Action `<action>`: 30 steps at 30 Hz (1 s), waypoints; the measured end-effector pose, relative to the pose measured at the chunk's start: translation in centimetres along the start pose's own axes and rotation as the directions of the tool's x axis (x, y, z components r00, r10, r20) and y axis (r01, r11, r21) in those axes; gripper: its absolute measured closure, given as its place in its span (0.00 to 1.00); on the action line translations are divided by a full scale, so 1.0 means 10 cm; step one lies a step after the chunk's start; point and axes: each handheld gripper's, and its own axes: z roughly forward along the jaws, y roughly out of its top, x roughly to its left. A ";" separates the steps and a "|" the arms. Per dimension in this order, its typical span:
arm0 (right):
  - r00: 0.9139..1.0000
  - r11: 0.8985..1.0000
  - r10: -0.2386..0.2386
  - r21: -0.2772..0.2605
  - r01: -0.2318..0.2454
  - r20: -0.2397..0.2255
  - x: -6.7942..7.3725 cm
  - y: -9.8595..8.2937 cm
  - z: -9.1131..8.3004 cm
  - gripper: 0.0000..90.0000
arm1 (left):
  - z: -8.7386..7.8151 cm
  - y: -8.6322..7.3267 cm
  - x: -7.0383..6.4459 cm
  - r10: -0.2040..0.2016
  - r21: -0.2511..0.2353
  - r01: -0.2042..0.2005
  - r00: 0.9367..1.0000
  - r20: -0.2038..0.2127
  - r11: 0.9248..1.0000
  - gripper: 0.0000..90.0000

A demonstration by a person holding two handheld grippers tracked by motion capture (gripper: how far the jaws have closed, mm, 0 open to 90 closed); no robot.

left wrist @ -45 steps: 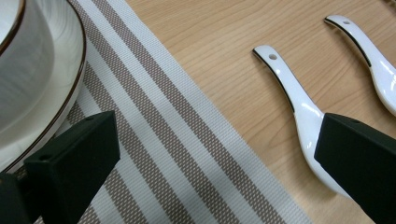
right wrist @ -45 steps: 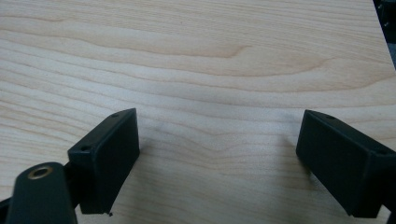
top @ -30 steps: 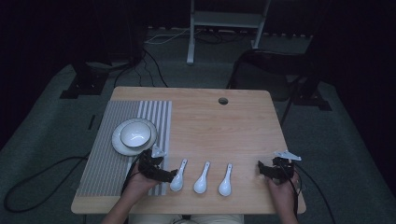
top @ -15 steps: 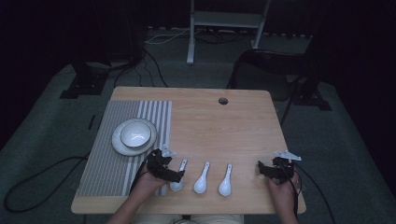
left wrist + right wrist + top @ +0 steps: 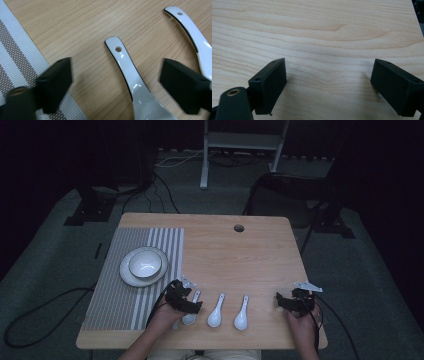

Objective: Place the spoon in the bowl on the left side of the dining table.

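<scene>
Reaching in from the table's 6 o'clock edge, the left hand holds the left gripper low over the leftmost spoon, jaws spread wide with the handle between them, untouched. At 3 o'clock of it lie a second spoon and a third, side by side. The right hand rests its right gripper near the table's 4 o'clock corner, jaws apart over bare wood. Farther off, at 10 o'clock, a bowl sits on a plate on the striped mat.
</scene>
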 end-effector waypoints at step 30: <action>1.000 1.000 0.001 0.001 -0.001 0.000 0.00 0.00 0.00 0.14 | -0.01 0.00 -0.02 0.076 -0.015 -0.075 0.997 0.034 0.997 0.84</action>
